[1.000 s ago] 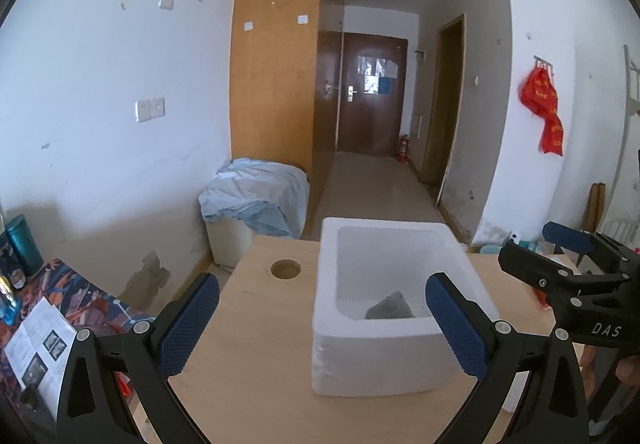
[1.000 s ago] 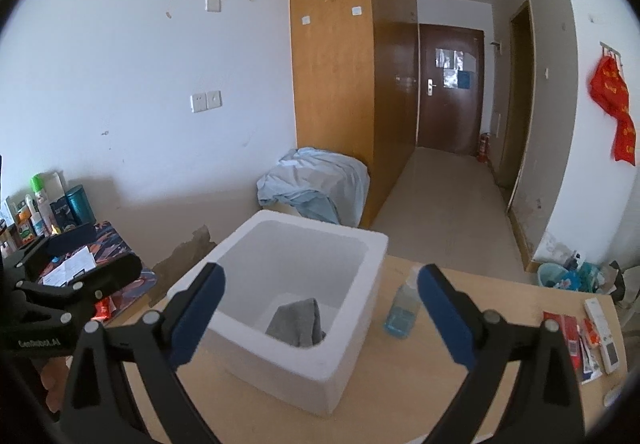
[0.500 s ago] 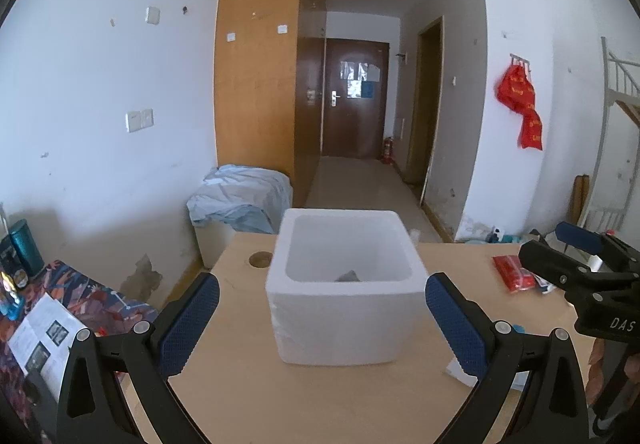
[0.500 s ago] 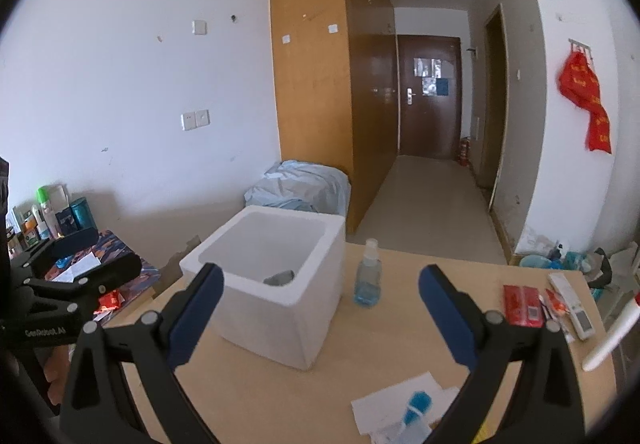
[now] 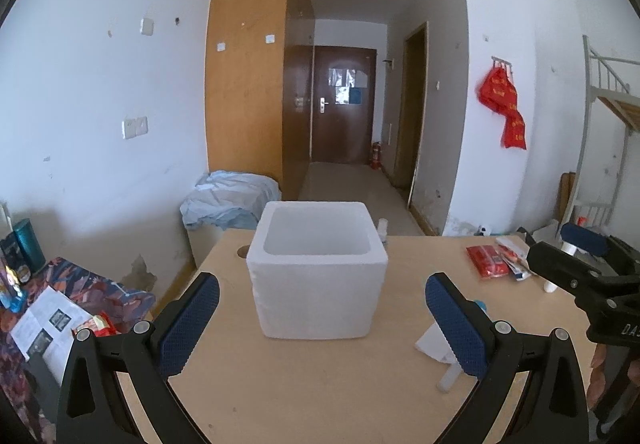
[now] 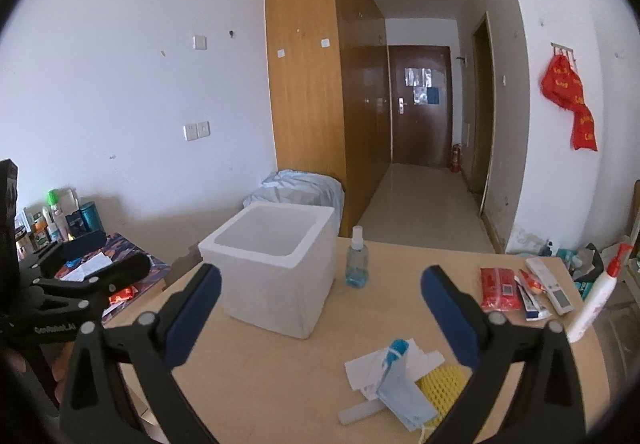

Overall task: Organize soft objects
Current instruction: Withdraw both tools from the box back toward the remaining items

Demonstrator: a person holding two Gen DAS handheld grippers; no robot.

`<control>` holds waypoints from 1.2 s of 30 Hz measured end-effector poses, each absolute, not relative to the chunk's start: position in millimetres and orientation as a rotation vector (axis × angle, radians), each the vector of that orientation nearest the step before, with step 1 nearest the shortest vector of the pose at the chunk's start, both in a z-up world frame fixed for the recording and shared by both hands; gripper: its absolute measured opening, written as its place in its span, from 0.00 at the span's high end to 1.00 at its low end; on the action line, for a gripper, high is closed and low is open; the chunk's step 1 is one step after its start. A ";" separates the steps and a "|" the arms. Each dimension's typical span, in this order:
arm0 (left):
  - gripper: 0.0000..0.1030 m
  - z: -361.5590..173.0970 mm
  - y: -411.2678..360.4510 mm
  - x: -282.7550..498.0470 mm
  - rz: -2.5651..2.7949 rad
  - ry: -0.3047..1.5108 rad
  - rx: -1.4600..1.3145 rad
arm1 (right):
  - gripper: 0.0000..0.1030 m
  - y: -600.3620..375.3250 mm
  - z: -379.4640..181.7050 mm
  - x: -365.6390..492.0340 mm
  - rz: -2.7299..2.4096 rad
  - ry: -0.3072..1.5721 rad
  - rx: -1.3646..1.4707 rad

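Both views sit farther back from the foam box [image 5: 318, 272] than a second ago; the grey cloth inside is now hidden below the rim. Left gripper [image 5: 318, 328] level, spread wide, empty, aimed at the box. Right gripper [image 6: 320, 320] likewise released, empty. Blue face mask [image 6: 402, 392] lies near on tabletop [image 6: 280, 376], long axis near-to-far.

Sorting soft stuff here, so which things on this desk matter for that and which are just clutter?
For the job:
white foam box
light blue face mask
yellow foam net sleeve
open left gripper
open right gripper

Lying about:
clear blue spray bottle
red packet
white remote
white paper sheets
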State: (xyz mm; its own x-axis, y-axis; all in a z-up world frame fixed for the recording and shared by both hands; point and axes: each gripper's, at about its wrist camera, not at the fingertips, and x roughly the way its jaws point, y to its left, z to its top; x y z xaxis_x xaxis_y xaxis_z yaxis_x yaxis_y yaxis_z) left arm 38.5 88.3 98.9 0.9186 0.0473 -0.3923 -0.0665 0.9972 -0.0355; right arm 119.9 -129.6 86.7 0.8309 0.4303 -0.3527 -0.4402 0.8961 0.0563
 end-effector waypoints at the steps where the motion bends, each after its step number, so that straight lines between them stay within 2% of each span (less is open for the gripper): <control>1: 0.00 98.4 86.1 35.8 0.055 0.400 -0.045 | 0.00 -129.8 85.6 115.9 0.460 0.365 -0.029; 16: 0.00 93.0 64.7 17.4 -0.017 0.371 -0.021 | 0.00 -147.0 78.0 85.5 0.424 0.332 -0.014; 36: 0.00 37.9 32.7 7.8 -0.088 0.334 -0.027 | 0.00 -191.1 23.9 67.1 0.363 0.344 0.075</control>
